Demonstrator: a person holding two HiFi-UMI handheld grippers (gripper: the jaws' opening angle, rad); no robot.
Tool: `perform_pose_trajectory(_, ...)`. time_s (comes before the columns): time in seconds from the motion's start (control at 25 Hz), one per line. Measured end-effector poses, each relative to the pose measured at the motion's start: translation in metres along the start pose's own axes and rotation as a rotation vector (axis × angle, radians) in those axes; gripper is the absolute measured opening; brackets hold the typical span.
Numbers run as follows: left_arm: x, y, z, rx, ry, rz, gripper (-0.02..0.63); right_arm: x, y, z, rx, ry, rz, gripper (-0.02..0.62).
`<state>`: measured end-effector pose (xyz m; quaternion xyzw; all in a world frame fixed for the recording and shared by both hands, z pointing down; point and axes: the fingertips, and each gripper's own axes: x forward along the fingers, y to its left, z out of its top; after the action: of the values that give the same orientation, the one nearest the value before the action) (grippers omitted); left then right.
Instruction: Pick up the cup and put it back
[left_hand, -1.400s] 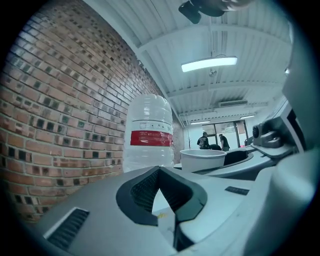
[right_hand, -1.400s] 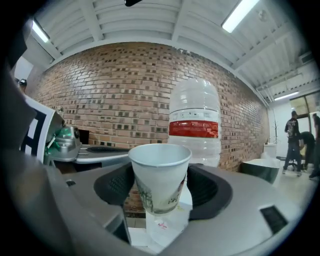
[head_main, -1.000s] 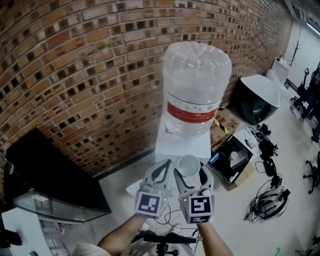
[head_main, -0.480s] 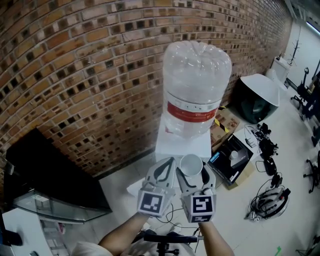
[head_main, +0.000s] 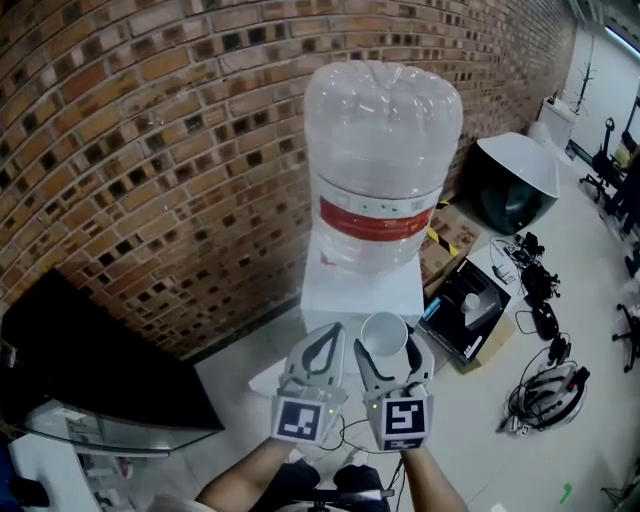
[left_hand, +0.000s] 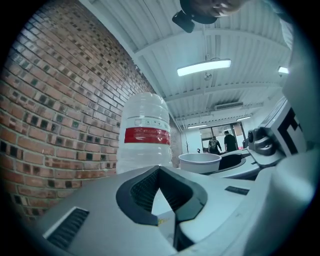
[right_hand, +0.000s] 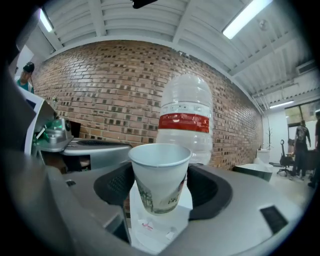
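**Fingers (right_hand: 220, 192) of the right gripper (head_main: 383, 342) grasped the paper cup (right_hand: 160, 177)**

The cup stood upright between them, mouth up, its long axis vertical. The water dispenser (head_main: 358, 290) lay straight ahead of it. The left gripper (head_main: 333, 332), fingers clenched on nothing, hung just beside.

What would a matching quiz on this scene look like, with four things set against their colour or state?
Things:
1. paper cup
2. water bottle
3. left gripper
4. dispenser base

States:
A. white, under the bottle
B. jaws together, nothing between them
C. clamped in the right gripper
D. clear with a red band

Pairs: 1-C, 2-D, 3-B, 4-A
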<state>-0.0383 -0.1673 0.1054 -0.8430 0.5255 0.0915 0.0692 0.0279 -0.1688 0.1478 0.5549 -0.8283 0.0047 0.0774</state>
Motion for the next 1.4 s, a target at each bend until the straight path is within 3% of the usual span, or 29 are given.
perform_pose_trajectory(0.24,-0.006,-0.003,-0.059,-0.030,0.027,0.031,0.002,0.011,-0.003,-0.066,0.007,0.044,0.003,0.337)
perform_pose_trajectory(0.56,-0.019,-0.009,-0.146,-0.017,0.034,0.012,0.002,0.025,0.003,-0.153,0.003,0.045,0.019,0.337)
perform_pose_trajectory(0.68,-0.024,-0.010,-0.187,-0.029,0.041,0.026,0.003,0.034,0.001,-0.196,-0.051,0.060,0.029,0.337)
perform_pose_trajectory(1.12,-0.059,-0.020,-0.358,-0.073,0.099,0.036,0.002,0.055,0.008,-0.369,0.008,0.090,0.034,0.337)
perform_pose_trajectory(1.28,-0.066,-0.018,-0.410,-0.048,0.095,0.038,0.002,0.067,0.014,-0.424,-0.011,0.088,0.047,0.337)
perform_pose_trajectory(1.4,-0.070,-0.014,-0.448,-0.075,0.083,0.067,0.003,0.079,0.020,-0.462,-0.049,0.068,0.071,0.337)
